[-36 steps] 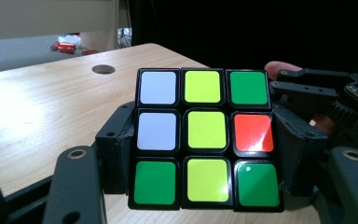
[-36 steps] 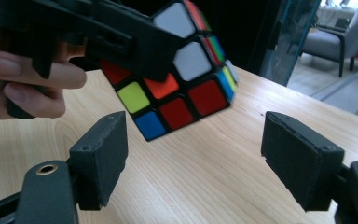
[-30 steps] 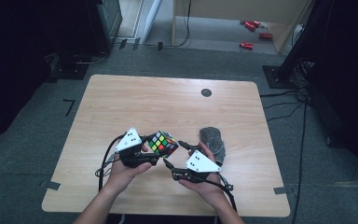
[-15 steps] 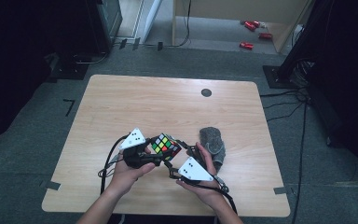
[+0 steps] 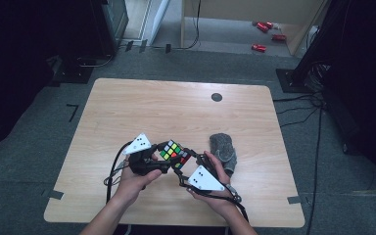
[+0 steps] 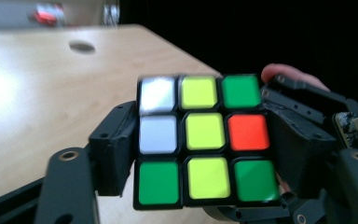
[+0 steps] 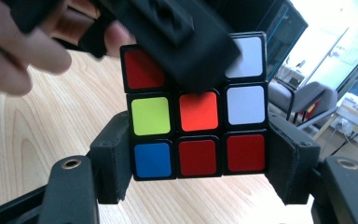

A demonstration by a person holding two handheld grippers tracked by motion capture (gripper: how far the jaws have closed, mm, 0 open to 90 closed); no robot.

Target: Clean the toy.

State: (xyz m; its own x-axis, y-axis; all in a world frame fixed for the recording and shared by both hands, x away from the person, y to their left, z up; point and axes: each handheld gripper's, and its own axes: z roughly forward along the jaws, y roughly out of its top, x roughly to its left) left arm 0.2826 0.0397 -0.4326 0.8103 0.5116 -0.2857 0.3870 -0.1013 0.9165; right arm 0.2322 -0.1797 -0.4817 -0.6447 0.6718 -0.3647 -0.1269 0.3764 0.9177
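A Rubik's cube [image 5: 175,152] hangs above the near part of the table between both grippers. My left gripper [image 5: 165,157] comes in from the left. In the left gripper view its jaws flank the cube [image 6: 205,140], which shows a yellow and green face. They have just been opening, with the cube still between them. My right gripper [image 5: 184,165] comes in from the right. In the right gripper view its jaws have been closing and their pads [image 7: 114,158] sit against the bottom row of the red-faced cube [image 7: 198,116]. A left jaw crosses that face's top.
A crumpled grey cloth [image 5: 223,149] lies just right of the cube, by the right hand. A small black round spot [image 5: 217,97] sits far on the wooden table [image 5: 176,107]. Red items [image 5: 259,47] lie on the floor beyond. Cables trail from both grippers.
Both hands stay where they were, with the cube still between the two grippers. The right gripper's white plate has settled a little lower and nearer the cube.
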